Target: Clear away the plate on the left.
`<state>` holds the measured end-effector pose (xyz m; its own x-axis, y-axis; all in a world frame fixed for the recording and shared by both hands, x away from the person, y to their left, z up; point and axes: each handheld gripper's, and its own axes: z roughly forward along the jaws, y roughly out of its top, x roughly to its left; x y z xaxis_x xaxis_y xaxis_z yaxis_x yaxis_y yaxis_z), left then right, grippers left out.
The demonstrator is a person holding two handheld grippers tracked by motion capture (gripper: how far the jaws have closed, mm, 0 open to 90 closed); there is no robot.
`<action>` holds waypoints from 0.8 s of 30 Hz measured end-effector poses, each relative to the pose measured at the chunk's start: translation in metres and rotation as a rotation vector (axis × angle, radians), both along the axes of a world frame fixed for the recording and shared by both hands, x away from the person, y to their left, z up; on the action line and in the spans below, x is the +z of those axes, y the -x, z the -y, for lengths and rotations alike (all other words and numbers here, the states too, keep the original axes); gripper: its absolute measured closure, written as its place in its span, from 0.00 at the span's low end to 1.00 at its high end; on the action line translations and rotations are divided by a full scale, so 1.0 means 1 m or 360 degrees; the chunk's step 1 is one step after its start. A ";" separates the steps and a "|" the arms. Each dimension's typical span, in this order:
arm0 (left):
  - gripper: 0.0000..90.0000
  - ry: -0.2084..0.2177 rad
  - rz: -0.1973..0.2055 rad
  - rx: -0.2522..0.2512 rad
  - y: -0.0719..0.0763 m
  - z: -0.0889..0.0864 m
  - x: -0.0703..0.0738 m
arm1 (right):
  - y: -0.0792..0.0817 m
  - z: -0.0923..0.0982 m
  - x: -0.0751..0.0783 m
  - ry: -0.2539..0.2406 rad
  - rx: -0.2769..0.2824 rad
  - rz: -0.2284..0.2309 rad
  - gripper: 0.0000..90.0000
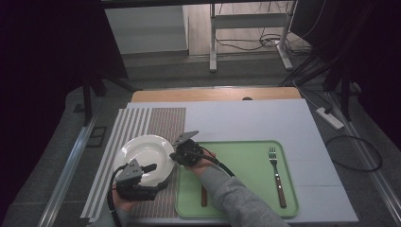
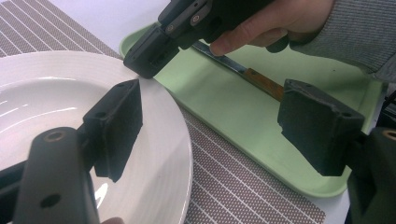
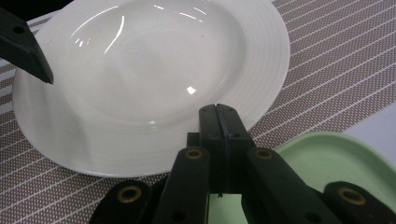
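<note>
On the table, a white plate (image 1: 144, 153) sat on our striped mat (image 1: 163, 124) beside the green tray (image 1: 246, 156). Our left gripper (image 2: 210, 121) stood spread over its rim; our right gripper (image 3: 219, 122), pressed together, met the rim.

A lab-like recording space: dark curtains (image 1: 47, 47), loose floor cables (image 1: 265, 42), a power strip (image 1: 330, 118).

Green tray (image 1: 246, 156) — fork (image 1: 276, 172), knife (image 1: 204, 196); striped placemat (image 1: 156, 125).
</note>
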<state>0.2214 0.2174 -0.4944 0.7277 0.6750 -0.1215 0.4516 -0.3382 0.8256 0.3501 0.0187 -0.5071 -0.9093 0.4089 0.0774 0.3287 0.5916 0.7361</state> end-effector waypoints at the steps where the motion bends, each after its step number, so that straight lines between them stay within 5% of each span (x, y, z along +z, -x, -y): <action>1: 0.26 0.0000 0.0000 0.0000 0.000 0.000 0.000 | 0.000 0.000 0.000 0.0004 -0.0004 -0.0003 1.00; 24: 0.27 -0.0008 0.0040 0.0111 0.009 -0.012 0.008 | 0.002 0.001 -0.006 0.0064 -0.0013 -0.0026 1.00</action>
